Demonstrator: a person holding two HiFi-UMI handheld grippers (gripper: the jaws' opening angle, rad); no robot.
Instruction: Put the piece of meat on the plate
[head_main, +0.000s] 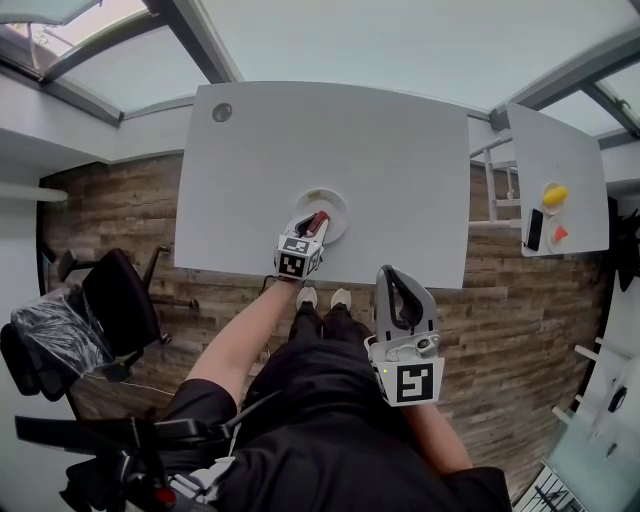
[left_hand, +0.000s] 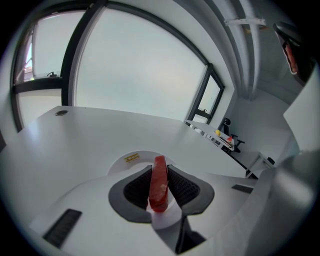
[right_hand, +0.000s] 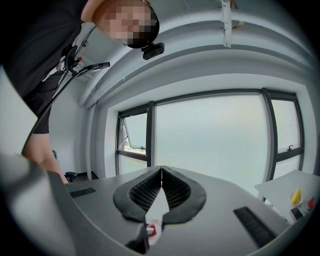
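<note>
Meat (left_hand: 159, 184), a flat, seemingly glossy slab, stands gripped in left tongs (left_hand: 160, 169).

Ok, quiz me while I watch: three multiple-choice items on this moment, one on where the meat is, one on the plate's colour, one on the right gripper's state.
1. Where is the piece of meat?
A. on the floor
B. between the jaws of the left gripper, over the plate
C. on the side table

2. What colour is the plate?
A. white
B. blue
C. black

3. The right gripper is:
A. shut and empty
B. shut on the meat
C. wide open

Answers: B, the left gripper view shows the red piece clamped, with the plate beyond; A, it nearly matches the white table; A, its jaws meet with nothing between.
</note>
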